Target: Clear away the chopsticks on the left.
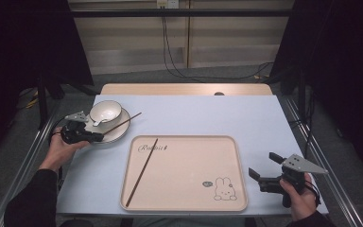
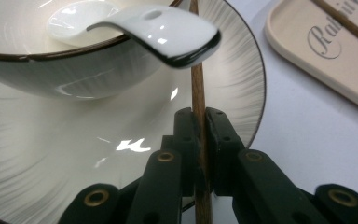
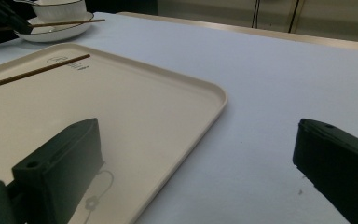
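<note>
At the plate's near rim, your left gripper fingers clamp the chopstick, which points toward two o'clock; right gripper fingers stand apart.

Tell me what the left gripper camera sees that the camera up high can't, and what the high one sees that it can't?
Left gripper view: the left gripper's pads pinching the brown chopstick, and the hole in the white spoon.

High view: both hands, the open right gripper, the second chopstick on the tray, the rabbit drawing.

Both: bowl, plate, tray, the held chopstick.
</note>
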{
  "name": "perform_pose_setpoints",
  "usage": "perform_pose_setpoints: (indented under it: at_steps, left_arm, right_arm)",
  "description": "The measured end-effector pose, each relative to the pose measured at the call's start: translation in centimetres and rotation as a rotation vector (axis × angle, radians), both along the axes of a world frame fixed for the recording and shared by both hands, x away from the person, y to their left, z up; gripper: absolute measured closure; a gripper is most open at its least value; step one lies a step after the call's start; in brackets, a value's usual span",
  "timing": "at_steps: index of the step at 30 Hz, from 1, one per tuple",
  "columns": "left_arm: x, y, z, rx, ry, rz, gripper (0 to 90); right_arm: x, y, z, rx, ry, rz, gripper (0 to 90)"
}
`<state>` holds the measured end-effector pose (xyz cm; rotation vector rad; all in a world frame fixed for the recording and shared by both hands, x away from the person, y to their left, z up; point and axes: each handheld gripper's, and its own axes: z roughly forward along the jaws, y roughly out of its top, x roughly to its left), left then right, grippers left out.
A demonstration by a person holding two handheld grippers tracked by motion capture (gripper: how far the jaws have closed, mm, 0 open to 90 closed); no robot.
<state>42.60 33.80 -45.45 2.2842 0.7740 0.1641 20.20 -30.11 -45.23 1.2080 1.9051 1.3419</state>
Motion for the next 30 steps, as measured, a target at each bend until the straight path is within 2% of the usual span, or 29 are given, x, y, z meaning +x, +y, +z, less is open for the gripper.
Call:
perform_pose_setpoints:
  at_steps: [8, 10, 14, 18, 22, 23, 24, 30]
  left_arm:
    - [-0.6, -0.1, 0.8, -0.042, 0.025, 0.017, 83.9]
    - [-0.8, 0.0, 1.1, -0.067, 0.033, 0.022, 83.9]
    - [-1.3, -0.1, 1.4, -0.089, 0.042, 0.027, 84.0]
    - [-1.9, -0.5, 2.0, -0.096, 0.042, 0.021, 84.1]
    - [-2.5, -0.8, 2.7, -0.134, 0.036, 0.027, 84.2]
    - [-2.7, -0.9, 3.0, -0.132, 0.037, 0.023, 84.2]
    - [-2.9, -1.0, 3.0, -0.15, 0.042, 0.026, 84.2]
    - [-4.0, -1.8, 3.1, -0.159, 0.059, 0.019, 84.2]
  right_arm:
    - [0.0, 0.0, 0.0, -0.001, 0.0, 0.0, 1.0]
    - [0.0, 0.0, 0.0, 0.0, -0.001, 0.0, 1.0]
    - [0.0, 0.0, 0.0, -0.001, -0.001, 0.0, 1.0]
    - [0.0, 0.0, 0.0, -0.001, -0.001, 0.0, 1.0]
    - [0.0, 0.0, 0.0, 0.0, 0.0, 0.0, 1.0]
    - [0.0, 0.0, 0.0, 0.001, 0.0, 0.001, 1.0]
    - [0.0, 0.0, 0.0, 0.0, -0.001, 0.003, 1.0]
    - [0.0, 0.0, 0.0, 0.0, -0.003, 0.004, 0.9]
